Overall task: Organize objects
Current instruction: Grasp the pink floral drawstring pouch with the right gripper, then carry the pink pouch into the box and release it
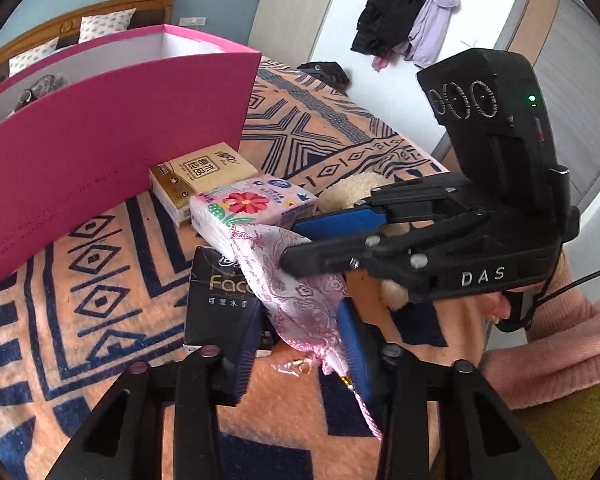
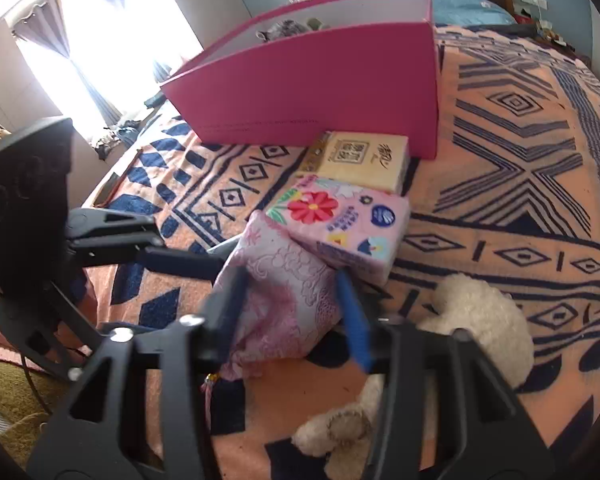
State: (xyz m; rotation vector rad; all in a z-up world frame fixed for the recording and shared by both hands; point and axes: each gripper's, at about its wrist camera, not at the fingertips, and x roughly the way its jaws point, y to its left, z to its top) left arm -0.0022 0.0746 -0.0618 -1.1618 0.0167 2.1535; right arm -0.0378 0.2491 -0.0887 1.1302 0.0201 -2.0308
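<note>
Together, the left tool [image 1: 296, 356] and right tool [image 2: 292, 312] both pinch the pink embroidered pouch [image 2: 284, 300] on the patterned blanket [image 2: 500, 160].

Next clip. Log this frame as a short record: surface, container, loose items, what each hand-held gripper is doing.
surface: patterned orange and navy blanket
container: pink box, open top, some items inside
loose items: gold tissue pack, floral tissue pack, black tissue pack, cream plush toy
left hand-held gripper: closed on the pink brocade pouch
right hand-held gripper: closed on the same pouch
</note>
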